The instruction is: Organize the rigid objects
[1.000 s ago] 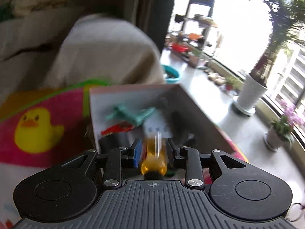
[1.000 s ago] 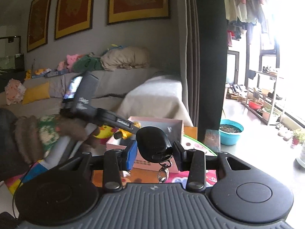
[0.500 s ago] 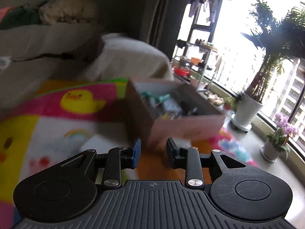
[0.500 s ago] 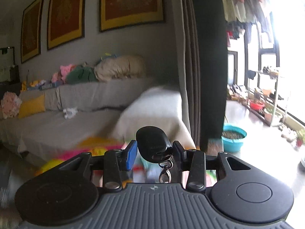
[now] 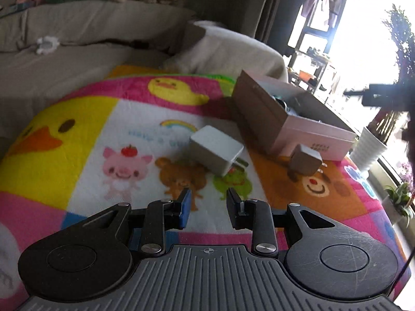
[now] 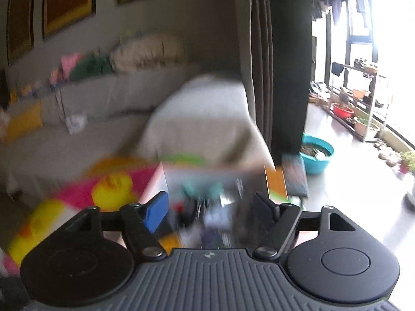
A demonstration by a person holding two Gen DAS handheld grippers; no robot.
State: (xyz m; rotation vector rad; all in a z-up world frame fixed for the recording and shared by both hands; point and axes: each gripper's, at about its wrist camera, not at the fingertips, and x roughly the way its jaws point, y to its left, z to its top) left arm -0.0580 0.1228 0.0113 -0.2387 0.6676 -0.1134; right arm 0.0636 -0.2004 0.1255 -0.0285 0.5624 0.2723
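Left gripper (image 5: 207,194), nearest the lens, hovers over a cartoon-print blanket (image 5: 85,119) with its jaws a narrow gap apart and nothing between them. Just beyond its fingertips a white charger (image 5: 216,150) lies on its side on the blanket, prongs toward the right. To its right, a smaller charger (image 5: 306,162) sits on the orange patch, right against the near end of an open box (image 5: 262,114). The box stands on the blanket's far right part with small items inside, too dim to name. Behind it runs a grey sofa (image 5: 64,51), and a potted plant (image 5: 371,147) stands by the window.

In the heavily blurred right wrist view, the right gripper (image 6: 210,199) is above the same box (image 6: 207,175), its jaws opening wide; the pads press on nothing, and only a smear of box contents shows beneath them. A teal basin (image 6: 316,155) sits on the floor farther off.
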